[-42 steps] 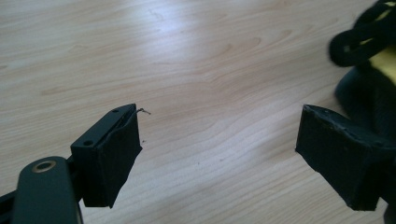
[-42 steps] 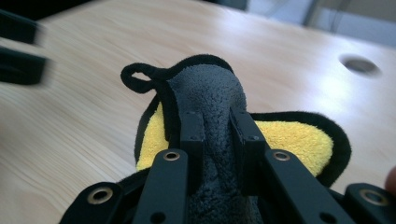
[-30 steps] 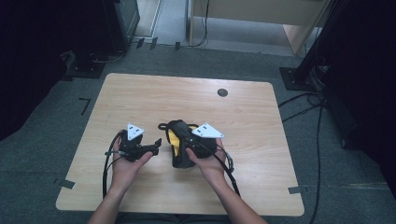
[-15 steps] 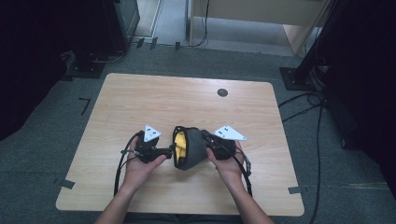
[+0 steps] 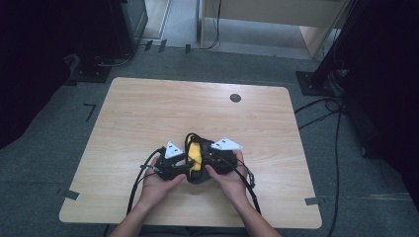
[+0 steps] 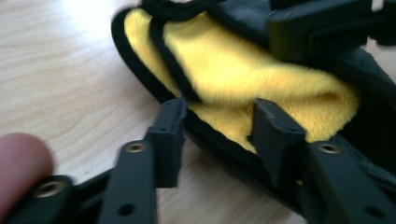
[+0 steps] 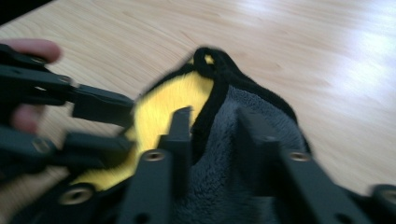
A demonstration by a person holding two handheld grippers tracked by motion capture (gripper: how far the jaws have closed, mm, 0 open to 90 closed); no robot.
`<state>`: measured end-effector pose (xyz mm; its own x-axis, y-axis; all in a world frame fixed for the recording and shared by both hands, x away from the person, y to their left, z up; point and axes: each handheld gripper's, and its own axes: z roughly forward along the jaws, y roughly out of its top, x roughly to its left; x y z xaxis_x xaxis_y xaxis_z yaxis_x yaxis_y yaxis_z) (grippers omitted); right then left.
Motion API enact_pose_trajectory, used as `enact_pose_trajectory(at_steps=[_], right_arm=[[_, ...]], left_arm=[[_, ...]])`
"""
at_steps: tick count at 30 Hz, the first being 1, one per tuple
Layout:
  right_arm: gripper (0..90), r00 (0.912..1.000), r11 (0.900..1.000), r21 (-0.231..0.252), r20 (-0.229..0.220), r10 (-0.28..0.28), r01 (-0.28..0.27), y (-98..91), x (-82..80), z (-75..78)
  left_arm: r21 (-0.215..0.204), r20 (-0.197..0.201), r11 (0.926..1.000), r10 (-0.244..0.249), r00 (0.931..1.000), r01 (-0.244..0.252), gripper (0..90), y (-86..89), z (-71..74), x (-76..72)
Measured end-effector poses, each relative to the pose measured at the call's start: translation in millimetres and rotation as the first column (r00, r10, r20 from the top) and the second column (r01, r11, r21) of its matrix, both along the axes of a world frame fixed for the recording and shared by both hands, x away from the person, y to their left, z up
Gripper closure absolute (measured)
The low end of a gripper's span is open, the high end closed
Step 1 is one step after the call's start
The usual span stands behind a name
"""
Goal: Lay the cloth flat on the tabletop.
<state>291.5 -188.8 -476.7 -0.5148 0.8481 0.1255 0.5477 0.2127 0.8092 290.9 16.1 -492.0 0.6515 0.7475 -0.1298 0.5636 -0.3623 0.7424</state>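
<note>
Two tools are meeting on the desk [image 5: 148, 113]: the left tool [image 6: 217, 123], closing, and the right tool [image 7: 212, 126], reopening, are both pinching the yellow-and-grey cloth [image 5: 195, 154].

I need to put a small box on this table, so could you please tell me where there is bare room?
The far half of the wooden table is bare, apart from a small dark round cap near the far edge. The left and right margins are free too. The near middle is crowded: both hands work a grey-and-yellow cloth there, cables trailing.
</note>
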Motion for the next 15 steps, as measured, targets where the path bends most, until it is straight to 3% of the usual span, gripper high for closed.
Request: enact_pose_trajectory(at_steps=[3,9,15], right_arm=[[79.3,0.9993,0.9993,-0.008,0.008,-0.037,0.037,-17.1,-9.7,-4.7],[81.4,0.9959,0.9959,0.002,-0.004,-0.09,0.09,-49.6,-34.0,-1.1],[81.2,0.9922,0.9956,-0.026,-0.084,-0.091,0.09,-73.9,-66.1,-15.8]], left_arm=[[0.016,-0.001,0.9998,-0.008,1.0,0.008,66.7,2.4,-3.3,-2.3],[0.045,-0.001,0.9985,-0.033,0.9995,0.033,74.3,2.6,-4.7,-6.5],[0.067,-0.005,0.9948,-0.077,0.997,0.077,77.4,6.9,-5.5,-13.3]])
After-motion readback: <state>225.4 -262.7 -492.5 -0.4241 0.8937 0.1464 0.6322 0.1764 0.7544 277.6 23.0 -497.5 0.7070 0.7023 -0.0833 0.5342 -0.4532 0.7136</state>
